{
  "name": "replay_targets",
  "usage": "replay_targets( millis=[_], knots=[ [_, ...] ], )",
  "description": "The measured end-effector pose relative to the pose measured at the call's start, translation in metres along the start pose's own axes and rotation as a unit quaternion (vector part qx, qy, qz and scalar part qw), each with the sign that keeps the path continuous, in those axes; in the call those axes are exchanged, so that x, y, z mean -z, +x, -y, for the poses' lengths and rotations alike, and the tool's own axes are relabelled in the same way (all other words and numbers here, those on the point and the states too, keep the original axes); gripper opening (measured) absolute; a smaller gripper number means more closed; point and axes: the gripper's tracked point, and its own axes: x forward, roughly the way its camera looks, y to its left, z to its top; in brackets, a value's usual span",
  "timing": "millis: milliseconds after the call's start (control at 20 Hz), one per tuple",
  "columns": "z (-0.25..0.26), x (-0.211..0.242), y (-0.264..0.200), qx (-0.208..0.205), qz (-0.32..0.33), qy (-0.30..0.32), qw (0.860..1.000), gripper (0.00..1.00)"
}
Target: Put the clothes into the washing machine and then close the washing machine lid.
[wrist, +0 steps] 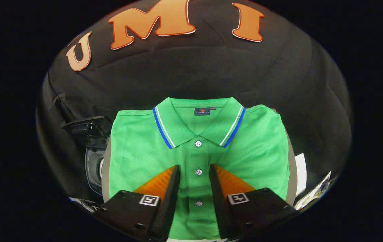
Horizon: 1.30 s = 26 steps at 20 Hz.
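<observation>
Black and orange, the gripper (194,169) is held over a folded green shirt (198,158), pointed towards its collar (198,126). Its two fingers (173,188) are spread apart, and the button placket is seen in the gap between them, with one button between the tips and another lower down. Whether the fingers touch the cloth cannot be told. The shirt is laid flat on a grey surface (291,168), covering most of it, with the collar towards the far edge. Beyond the surface's left edge, a dark machine (92,153) with a raised lid (87,129) is seen. White sheets (300,173) lie past the right edge.
</observation>
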Motion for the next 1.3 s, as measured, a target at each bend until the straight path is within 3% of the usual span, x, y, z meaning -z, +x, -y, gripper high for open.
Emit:
replay_targets(
  millis=[100,350,500,800,900,1300],
  knots=[
    [0.001,0.001,-0.001,0.008,-0.003,-0.012,1.000,0.53],
    [-0.003,0.002,0.000,0.005,-0.008,-0.005,1.000,0.53],
    [-0.006,-0.001,0.000,0.013,-0.007,-0.007,1.000,0.21],
    [-0.007,-0.002,-0.004,0.009,-0.008,-0.005,1.000,0.21],
    [-0.007,-0.002,-0.002,0.005,0.000,0.000,1.000,0.09],
    [-0.008,-0.008,-0.011,-0.006,0.054,-0.004,0.999,0.09]
  ],
)
